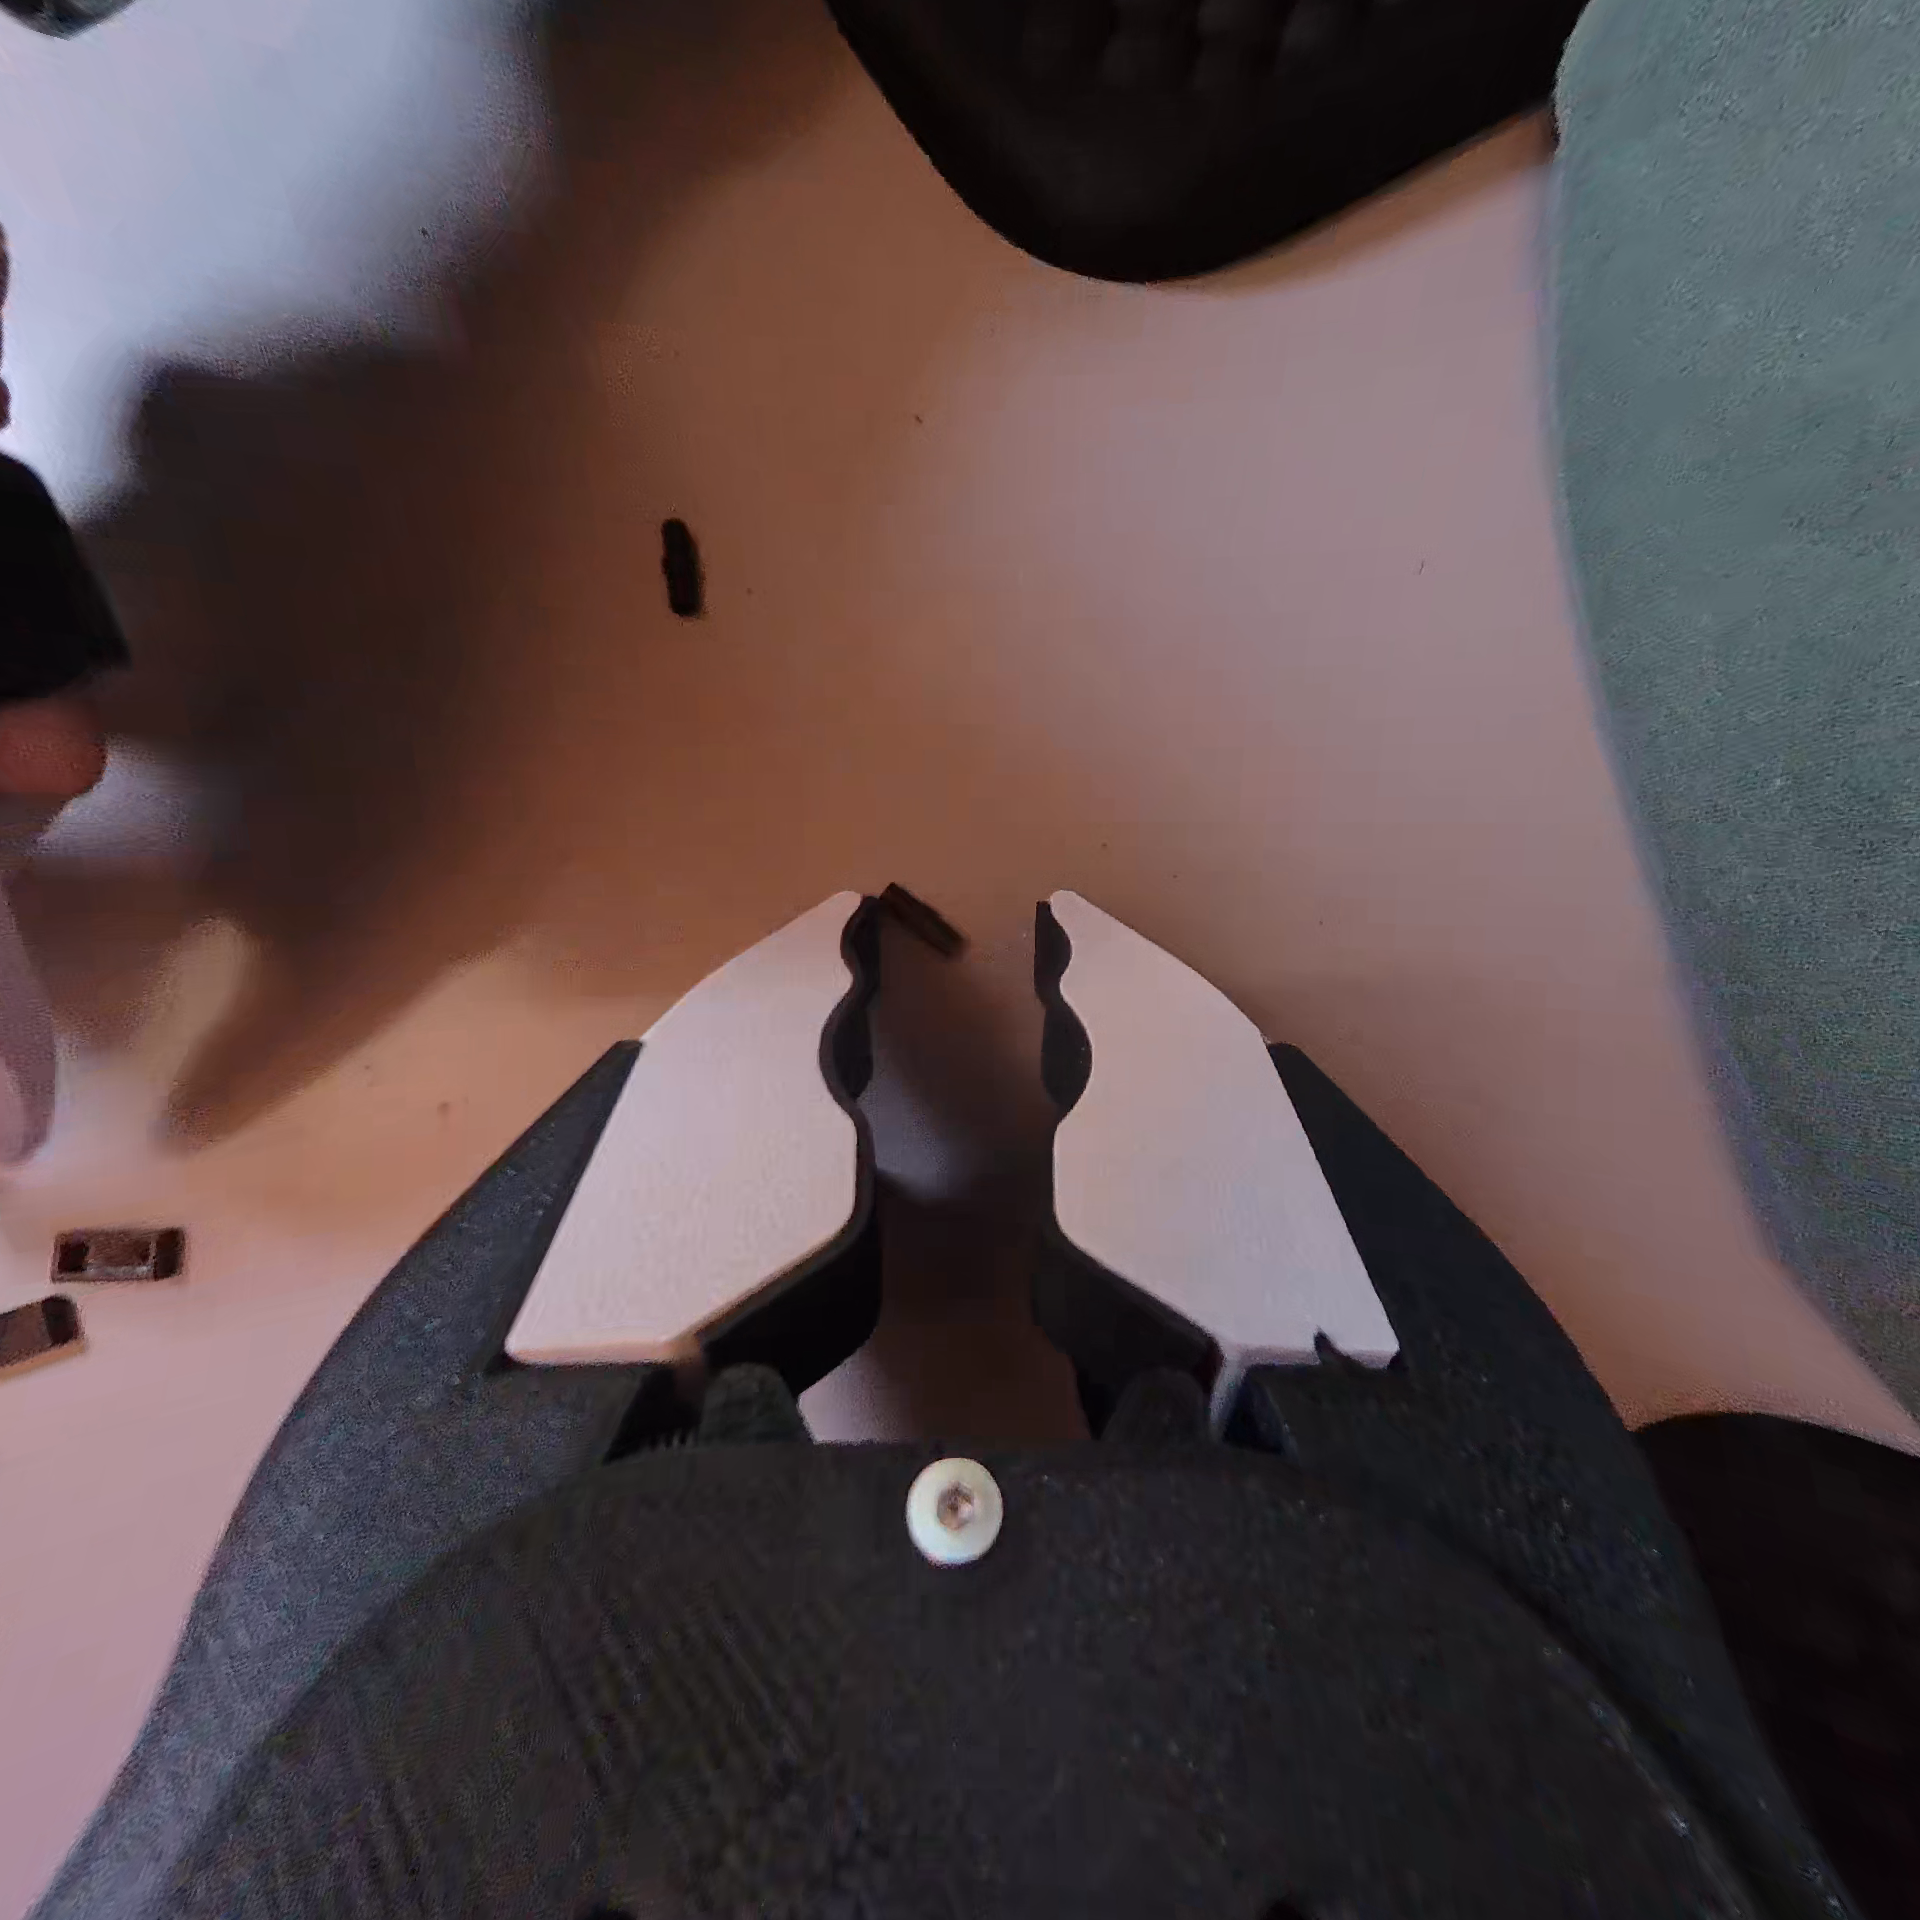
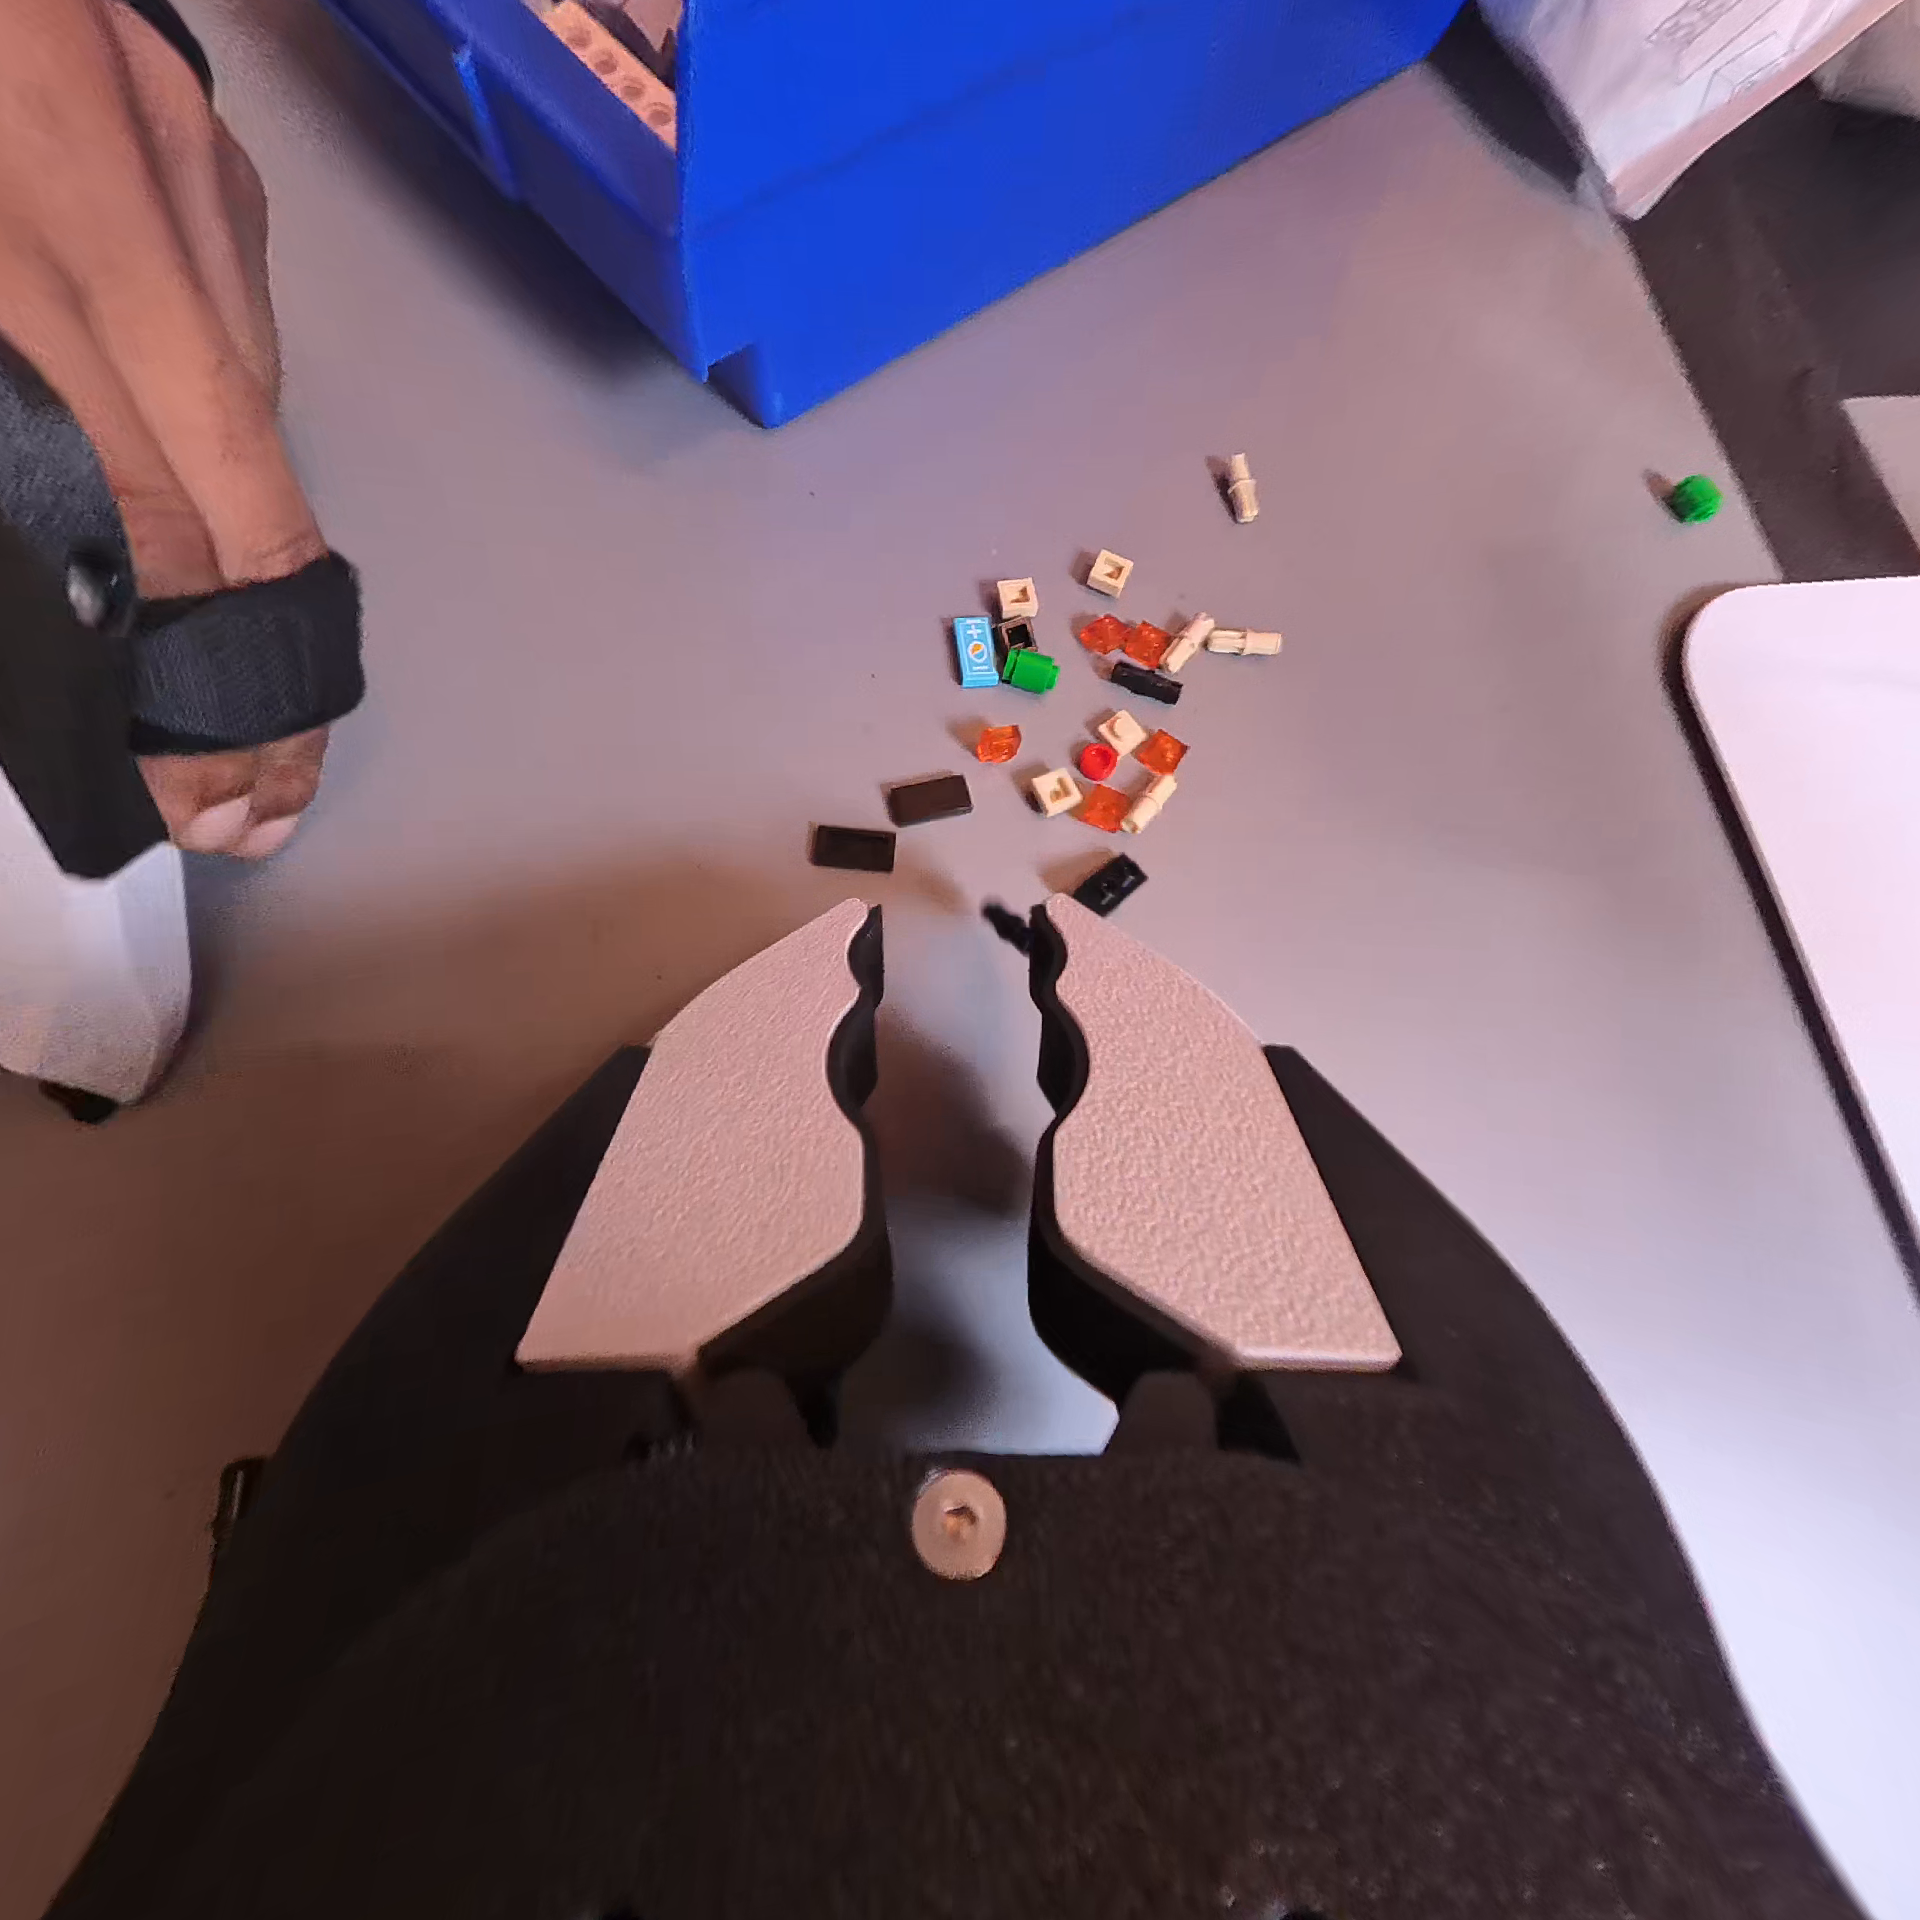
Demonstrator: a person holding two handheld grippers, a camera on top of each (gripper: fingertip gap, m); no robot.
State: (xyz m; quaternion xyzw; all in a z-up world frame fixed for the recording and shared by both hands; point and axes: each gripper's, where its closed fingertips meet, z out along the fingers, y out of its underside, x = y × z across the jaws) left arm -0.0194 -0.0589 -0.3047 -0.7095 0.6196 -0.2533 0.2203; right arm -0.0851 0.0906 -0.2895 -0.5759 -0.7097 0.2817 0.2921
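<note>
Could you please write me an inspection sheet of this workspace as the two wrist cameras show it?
Surface: grey table, a white board at its right edge.
Job's things: scattered small bricks: orange, cream, black, green, red, blue.
Clutter: lone green stud; blue bin behind.
Grippers: left gripper open, a small black piece at one fingertip; right gripper open, a small black pin beside one fingertip.
Cables: nothing seen.
Surroundings: a hand on the other gripper's handle; green fabric; a dark chair seat.

Warm dimness, motion blur, fisheye edges
</note>
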